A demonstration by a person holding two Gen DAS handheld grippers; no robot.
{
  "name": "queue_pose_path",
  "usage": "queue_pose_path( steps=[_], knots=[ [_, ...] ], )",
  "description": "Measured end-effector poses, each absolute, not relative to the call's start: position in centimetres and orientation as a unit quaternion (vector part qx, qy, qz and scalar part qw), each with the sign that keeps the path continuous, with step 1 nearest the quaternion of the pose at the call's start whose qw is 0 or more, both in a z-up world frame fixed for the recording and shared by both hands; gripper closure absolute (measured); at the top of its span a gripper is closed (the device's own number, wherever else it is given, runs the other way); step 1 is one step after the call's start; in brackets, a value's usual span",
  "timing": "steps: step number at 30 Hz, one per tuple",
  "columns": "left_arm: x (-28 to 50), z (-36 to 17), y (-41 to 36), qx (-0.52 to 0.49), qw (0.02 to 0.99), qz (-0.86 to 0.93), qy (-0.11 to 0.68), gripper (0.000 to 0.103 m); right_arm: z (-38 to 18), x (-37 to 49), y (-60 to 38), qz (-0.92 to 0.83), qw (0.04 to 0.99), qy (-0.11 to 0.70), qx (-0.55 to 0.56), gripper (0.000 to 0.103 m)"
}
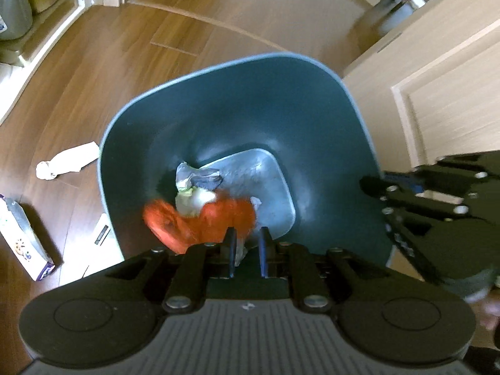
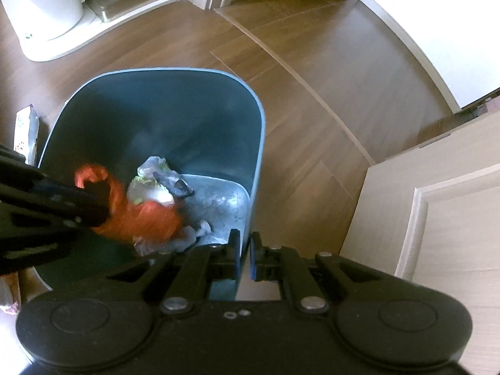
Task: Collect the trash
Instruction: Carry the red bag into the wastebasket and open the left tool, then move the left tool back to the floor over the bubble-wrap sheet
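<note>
A dark teal trash bin point(image 1: 353, 100) stands on the wooden floor, also in the right wrist view point(image 2: 261, 131). Inside lie crumpled wrappers point(image 1: 195, 179) and a blurred orange bag point(image 1: 200, 222), seen too from the right point(image 2: 143, 218). My left gripper point(image 1: 247, 243) hangs over the bin with its jaws slightly apart; the orange bag is just ahead of the fingertips, not clamped. My right gripper point(image 2: 245, 250) grips the bin's near right rim, its jaws close together on the wall. Each gripper shows in the other's view, the right one point(image 1: 431, 206) and the left one point(image 2: 47, 203).
On the floor left of the bin lie a white crumpled tissue point(image 1: 65, 162), a purple-and-white carton point(image 1: 23, 237) and a small white packet point(image 1: 103, 232). A light wooden cabinet point(image 1: 437, 93) stands right of the bin. A white appliance point(image 2: 43, 15) stands at the far left.
</note>
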State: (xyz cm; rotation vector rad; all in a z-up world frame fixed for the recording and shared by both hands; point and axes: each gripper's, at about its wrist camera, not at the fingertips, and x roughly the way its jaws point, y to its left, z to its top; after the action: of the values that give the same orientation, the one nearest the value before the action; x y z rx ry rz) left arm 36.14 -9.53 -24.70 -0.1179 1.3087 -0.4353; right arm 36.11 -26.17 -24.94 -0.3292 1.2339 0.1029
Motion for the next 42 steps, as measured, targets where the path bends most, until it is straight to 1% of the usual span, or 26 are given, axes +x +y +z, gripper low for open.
queue_pose_path(
  steps=[1, 3, 4, 5, 6, 7, 12, 18, 21, 24, 28, 30, 33, 36, 42],
  knots=[
    [36.1, -24.1, -9.3, -0.060, 0.771, -0.201, 0.601, 0.083, -25.0, 36.2, -26.3, 0.048, 0.801, 0.576, -0.153, 0.098],
    [35.8, -23.1, -8.5, -0.067, 0.776, -0.201, 0.594, 0.068, -25.0, 36.3, -26.3, 0.046, 0.801, 0.578, -0.148, 0.098],
    [35.5, -22.6, -8.0, -0.068, 0.781, -0.200, 0.588, 0.063, -25.0, 36.4, -26.3, 0.046, 0.801, 0.579, -0.147, 0.098],
    [35.2, -22.0, -7.4, -0.069, 0.787, -0.198, 0.580, 0.051, -25.1, 36.4, -26.4, 0.045, 0.801, 0.578, -0.147, 0.098],
    [35.1, -21.5, -6.9, -0.070, 0.793, -0.194, 0.574, 0.045, -25.1, 36.5, -26.4, 0.042, 0.803, 0.576, -0.145, 0.098],
    [34.9, -21.0, -6.2, -0.072, 0.799, -0.189, 0.567, 0.043, -25.2, 36.5, -26.6, 0.039, 0.805, 0.574, -0.143, 0.098],
    [34.4, -19.5, -2.3, -0.066, 0.816, -0.163, 0.550, 0.043, -25.8, 36.6, -26.6, 0.037, 0.806, 0.568, -0.163, 0.099],
    [35.1, -21.0, 2.9, -0.019, 0.827, -0.108, 0.551, 0.043, -26.4, 37.2, -27.0, 0.065, 0.799, 0.567, -0.191, 0.100],
    [35.6, -23.2, 5.2, -0.008, 0.819, -0.083, 0.568, 0.043, -26.7, 37.7, -27.7, 0.065, 0.798, 0.567, -0.195, 0.101],
    [36.1, -25.8, 6.5, 0.006, 0.803, -0.062, 0.593, 0.043, -27.0, 37.3, -27.6, 0.063, 0.800, 0.550, -0.232, 0.100],
    [36.6, -30.5, 7.2, 0.013, 0.772, -0.056, 0.633, 0.042, -27.3, 37.4, -28.8, 0.053, 0.798, 0.554, -0.232, 0.101],
    [37.0, -33.0, 7.4, 0.009, 0.753, -0.061, 0.656, 0.034, -27.6, 37.5, -30.0, 0.039, 0.794, 0.561, -0.232, 0.100],
    [37.7, -36.7, 7.1, -0.020, 0.727, -0.066, 0.683, 0.032, -28.0, 37.6, -32.2, 0.011, 0.788, 0.575, -0.217, 0.100],
    [38.3, -41.3, 7.1, -0.114, 0.667, -0.057, 0.734, 0.030, -28.1, 37.2, -34.3, -0.009, 0.784, 0.591, -0.190, 0.099],
    [39.0, -47.0, 7.3, -0.246, 0.624, 0.066, 0.739, 0.030, -29.1, 36.3, -35.0, -0.022, 0.779, 0.601, -0.175, 0.097]
  ],
)
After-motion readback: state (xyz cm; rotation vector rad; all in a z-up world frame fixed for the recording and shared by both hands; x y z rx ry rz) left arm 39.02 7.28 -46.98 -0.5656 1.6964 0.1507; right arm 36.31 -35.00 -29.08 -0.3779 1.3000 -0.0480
